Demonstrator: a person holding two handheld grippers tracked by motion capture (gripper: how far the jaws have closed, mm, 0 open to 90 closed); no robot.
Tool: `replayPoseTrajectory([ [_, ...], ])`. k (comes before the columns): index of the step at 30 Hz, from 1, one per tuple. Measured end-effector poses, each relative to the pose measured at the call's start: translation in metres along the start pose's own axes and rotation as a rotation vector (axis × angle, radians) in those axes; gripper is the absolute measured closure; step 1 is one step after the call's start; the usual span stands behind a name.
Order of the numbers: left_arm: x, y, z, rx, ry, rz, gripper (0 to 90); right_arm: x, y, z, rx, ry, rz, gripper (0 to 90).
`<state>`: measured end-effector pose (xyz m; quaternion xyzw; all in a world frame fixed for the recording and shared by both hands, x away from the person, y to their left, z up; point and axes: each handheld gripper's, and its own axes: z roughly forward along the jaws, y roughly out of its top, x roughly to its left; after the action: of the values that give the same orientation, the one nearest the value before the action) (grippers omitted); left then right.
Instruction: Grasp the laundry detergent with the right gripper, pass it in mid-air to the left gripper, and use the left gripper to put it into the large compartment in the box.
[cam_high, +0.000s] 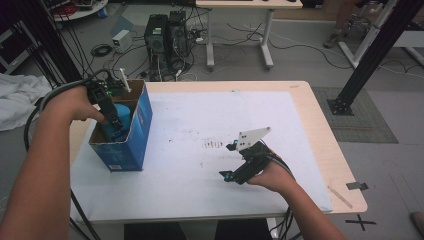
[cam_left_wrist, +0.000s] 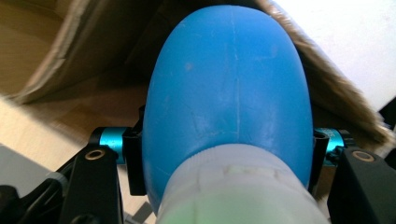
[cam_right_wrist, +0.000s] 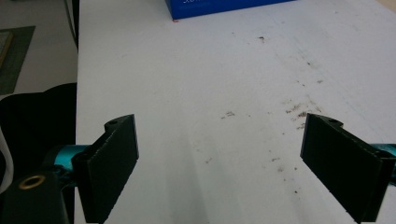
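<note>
The box (cam_high: 121, 131) stands at the table's (cam_high: 310, 150) left; the bottle (cam_high: 120, 116) seemingly inside it.

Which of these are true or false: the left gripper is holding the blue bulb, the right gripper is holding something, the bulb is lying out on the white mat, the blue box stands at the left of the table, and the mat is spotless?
1. The left gripper is shut on the blue bulb. True.
2. The right gripper holds something. False: its fingers stand open over the white mat with nothing between them.
3. The bulb lies out on the mat. False: it is inside the blue box.
4. The box stands at the table's left. True.
5. The mat is spotless. False: dark specks mark its middle.
</note>
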<state>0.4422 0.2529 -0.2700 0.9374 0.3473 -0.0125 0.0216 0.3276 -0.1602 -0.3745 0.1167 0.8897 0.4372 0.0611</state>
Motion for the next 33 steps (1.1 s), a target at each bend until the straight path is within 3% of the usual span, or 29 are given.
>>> replayPoseTrajectory([
  [11,0.002,0.001,0.023,0.002,0.032,0.014,38.1,-0.001,-0.001,0.0,-0.005,0.001,0.003,10.5],
  [13,0.002,0.0,0.024,-0.023,0.034,0.017,38.1,-0.001,-0.001,-0.001,-0.007,0.0,0.0,10.5],
  [19,0.0,-0.001,0.024,-0.027,0.045,0.04,37.6,-0.001,-0.002,-0.002,-0.008,-0.001,0.003,10.5],
  [26,-0.003,-0.001,0.021,-0.03,0.048,0.03,29.7,0.001,-0.001,-0.004,-0.015,-0.006,-0.003,10.5],
  [33,-0.003,-0.001,0.019,-0.039,0.054,0.031,29.7,0.003,-0.001,-0.005,-0.018,-0.007,-0.004,10.5],
])
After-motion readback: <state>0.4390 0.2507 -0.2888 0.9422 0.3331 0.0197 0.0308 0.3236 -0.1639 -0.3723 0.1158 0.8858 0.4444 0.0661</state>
